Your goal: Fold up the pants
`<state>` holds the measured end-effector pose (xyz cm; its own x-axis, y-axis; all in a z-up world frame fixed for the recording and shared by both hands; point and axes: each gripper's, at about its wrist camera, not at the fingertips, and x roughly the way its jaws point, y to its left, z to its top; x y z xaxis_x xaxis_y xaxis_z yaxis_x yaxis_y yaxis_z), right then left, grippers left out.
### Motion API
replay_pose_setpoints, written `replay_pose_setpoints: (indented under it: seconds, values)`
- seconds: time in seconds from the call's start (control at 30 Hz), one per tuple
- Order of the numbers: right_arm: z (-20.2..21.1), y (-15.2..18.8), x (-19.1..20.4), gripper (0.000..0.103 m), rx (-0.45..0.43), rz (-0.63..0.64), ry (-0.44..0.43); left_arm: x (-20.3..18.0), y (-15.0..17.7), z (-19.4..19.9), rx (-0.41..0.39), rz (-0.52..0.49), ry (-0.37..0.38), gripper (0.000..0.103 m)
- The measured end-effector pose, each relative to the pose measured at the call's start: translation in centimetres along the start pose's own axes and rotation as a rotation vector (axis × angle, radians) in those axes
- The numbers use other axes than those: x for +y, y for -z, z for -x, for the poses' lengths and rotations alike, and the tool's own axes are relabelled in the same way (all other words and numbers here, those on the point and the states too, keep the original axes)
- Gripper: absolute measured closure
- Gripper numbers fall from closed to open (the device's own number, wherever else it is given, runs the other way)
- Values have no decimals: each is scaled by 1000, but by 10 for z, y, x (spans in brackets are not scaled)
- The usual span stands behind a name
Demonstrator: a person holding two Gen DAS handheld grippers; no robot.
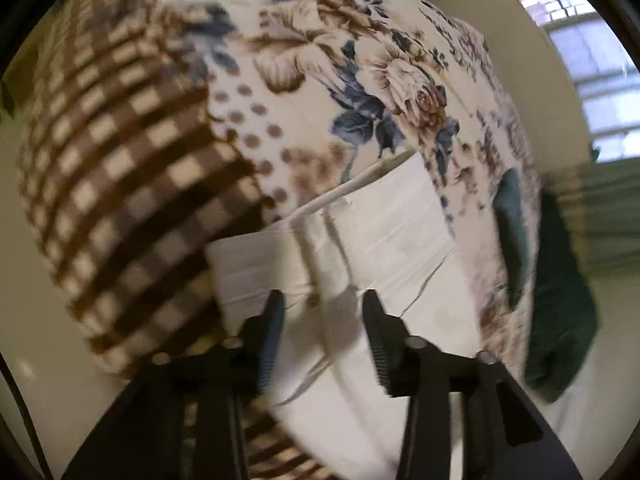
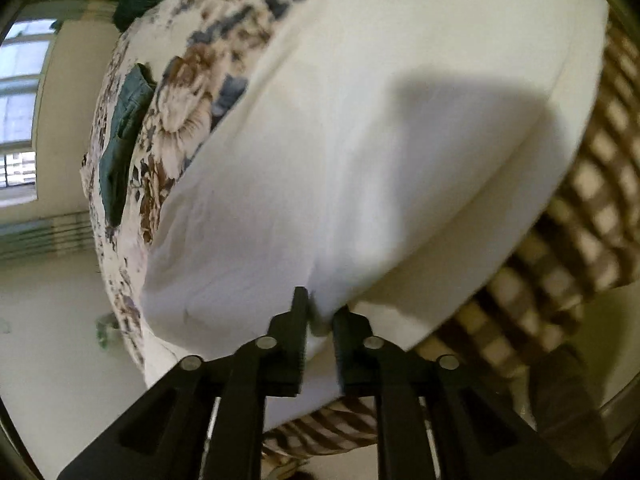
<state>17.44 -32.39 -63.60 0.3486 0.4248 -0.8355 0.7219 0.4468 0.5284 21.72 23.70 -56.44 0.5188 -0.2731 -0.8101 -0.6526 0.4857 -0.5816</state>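
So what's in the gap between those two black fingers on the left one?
Only the white pants, their waistband end, showing in the left wrist view; the left gripper stands open over them.

we see white pants (image 1: 384,216), cream bedspread (image 1: 320,60) with brown-and-blue flowers, brown dots and brown checks, our black grippers (image 2: 320,316), dark green cloth (image 1: 560,300)
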Motion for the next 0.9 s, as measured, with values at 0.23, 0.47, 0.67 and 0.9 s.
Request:
replay_pose_setpoints:
  seconds: [0.23, 0.47, 0.67, 0.9]
  values:
    - [-27, 1, 2, 60, 36, -3, -12, -7, -11, -43, 47, 21, -34, 39]
    - [-17, 8, 13, 93, -60, 21, 1, -57, -7, -38, -60, -202, -122, 92]
    - [17, 22, 26, 96, -95, 95, 11, -64, 1, 19, -161, -240, -101, 94]
    - [3, 22, 9, 96, -24, 142, 89, -13, 11, 0, -97, -222, -219, 93]
